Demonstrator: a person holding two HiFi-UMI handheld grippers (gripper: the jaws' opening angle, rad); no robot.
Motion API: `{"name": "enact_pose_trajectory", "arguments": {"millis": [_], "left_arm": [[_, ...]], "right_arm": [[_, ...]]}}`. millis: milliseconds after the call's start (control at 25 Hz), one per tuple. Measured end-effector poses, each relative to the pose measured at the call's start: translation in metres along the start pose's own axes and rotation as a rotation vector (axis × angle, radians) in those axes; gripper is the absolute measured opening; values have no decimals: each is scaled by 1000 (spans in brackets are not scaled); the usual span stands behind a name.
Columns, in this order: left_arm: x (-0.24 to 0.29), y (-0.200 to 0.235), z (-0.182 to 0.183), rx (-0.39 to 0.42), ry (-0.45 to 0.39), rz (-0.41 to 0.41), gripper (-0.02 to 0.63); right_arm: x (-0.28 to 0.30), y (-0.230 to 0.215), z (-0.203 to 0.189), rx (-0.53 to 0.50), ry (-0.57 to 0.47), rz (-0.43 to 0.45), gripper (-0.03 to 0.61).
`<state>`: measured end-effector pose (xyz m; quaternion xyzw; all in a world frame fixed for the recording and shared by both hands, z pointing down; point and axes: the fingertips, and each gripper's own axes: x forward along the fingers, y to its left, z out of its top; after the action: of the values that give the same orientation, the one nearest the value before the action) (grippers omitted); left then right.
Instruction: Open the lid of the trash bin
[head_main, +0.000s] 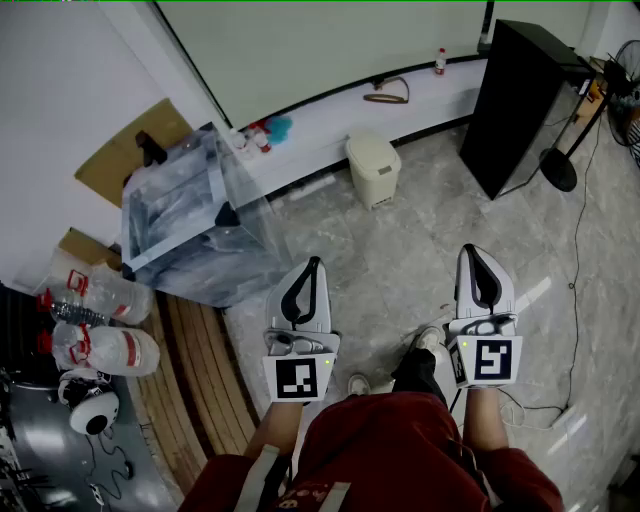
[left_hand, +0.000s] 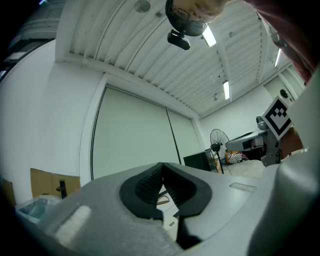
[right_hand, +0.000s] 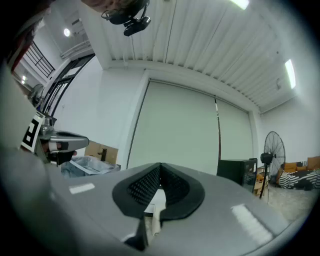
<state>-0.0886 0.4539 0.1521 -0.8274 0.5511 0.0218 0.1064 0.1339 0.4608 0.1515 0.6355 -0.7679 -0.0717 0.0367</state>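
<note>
Here we are, looking down on the marble floor (head_main: 400, 262), and both tools are up and level in front of the person in the red top (head_main: 400, 450). The left gripper (head_main: 312, 268) has its fingers (left_hand: 145, 186) pressed together, dark ribbed pads meeting at the tip with nothing between them. Same story for the right gripper (head_main: 472, 254): its fingers (right_hand: 142, 186) are closed tip to tip and empty. The two tools sit side by side and well apart from each other. And there's the trash bin (head_main: 374, 176), small and cream-coloured, standing upright at the far edge of the floor, right against the low white ledge (head_main: 330, 120) below the wall. Its lid (head_main: 368, 143) is down, shut. Neither tool touches it; it stands well beyond both, roughly between their lines. To the bin's right a tall black cabinet (head_main: 525, 100) stands at the same far edge. Over at the left edge of the floor there's a big clear plastic-lined crate (head_main: 195, 215), with water bottles (head_main: 100, 300) lying nearer the corner.
</note>
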Motion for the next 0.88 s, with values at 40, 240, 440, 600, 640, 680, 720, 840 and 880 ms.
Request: {"name": "enact_pose_trajectory", "arguments": {"millis": [40,240,440,600,640,680,720,840,880], "left_arm": [[-10,4,5,10,-6,-7,6],[-47,27,24,6,-38,-17,6],[-58,42,27,-18,-48,6,6],[-61,49,23,-24,-34,6,5],[-61,51,21,-23,-34,9,5],[-61,53,20,-24,-32,13,6],[-62,54,18,-26,-29,16,6],[-62,55,14,-16,-19,11,6],[-60,56,12,-11,-16,8,5]], "right_arm": [[-5,12,8,6,-17,7,0],[-27,54,33,0,-46,8,0],[-32,69,40,12,-73,11,0],[-38,69,39,26,-77,-12,0],[-39,68,36,18,-69,-14,0],[-39,67,33,12,-63,-15,0],[-40,67,31,11,-62,-17,0],[-39,67,28,17,-67,-19,0],[-36,67,26,20,-66,-17,0]]}}
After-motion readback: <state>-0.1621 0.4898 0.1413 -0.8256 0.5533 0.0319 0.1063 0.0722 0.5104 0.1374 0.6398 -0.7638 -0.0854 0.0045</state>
